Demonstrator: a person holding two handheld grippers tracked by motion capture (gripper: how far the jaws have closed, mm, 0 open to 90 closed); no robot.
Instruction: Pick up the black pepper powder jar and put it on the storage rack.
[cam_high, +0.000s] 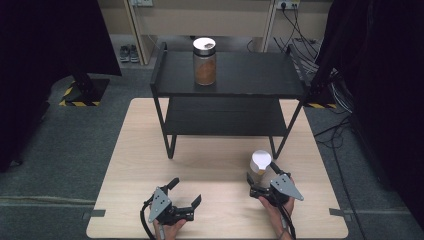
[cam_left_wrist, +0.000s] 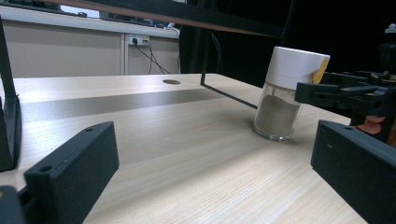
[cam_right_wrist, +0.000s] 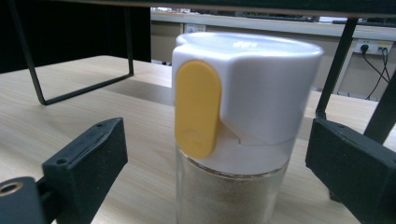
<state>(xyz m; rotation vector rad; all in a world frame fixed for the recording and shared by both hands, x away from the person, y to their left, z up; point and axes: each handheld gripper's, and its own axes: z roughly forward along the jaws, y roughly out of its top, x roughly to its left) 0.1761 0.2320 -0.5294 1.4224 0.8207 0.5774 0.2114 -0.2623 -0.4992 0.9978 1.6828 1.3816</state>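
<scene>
A small glass shaker jar (cam_high: 260, 164) with a white lid and pale powder stands on the wooden table (cam_high: 140, 150), just in front of the shelf's right leg. In the right gripper view the shaker jar (cam_right_wrist: 261, 93) is very close, with a yellow tab on its lid. My right gripper (cam_high: 263, 176) is open, one jaw on each side of the jar and neither touching it. My left gripper (cam_high: 185, 193) is open and holds nothing, near the table's front edge. In the left gripper view the shaker jar (cam_left_wrist: 280, 100) stands ahead to the right, beside the right gripper (cam_left_wrist: 345, 91).
A black two-tier shelf (cam_high: 235, 80) stands at the table's far half. A larger jar of brown powder (cam_high: 205, 62) with a white lid sits on its top tier. Cables (cam_high: 340, 100) lie on the floor at the right.
</scene>
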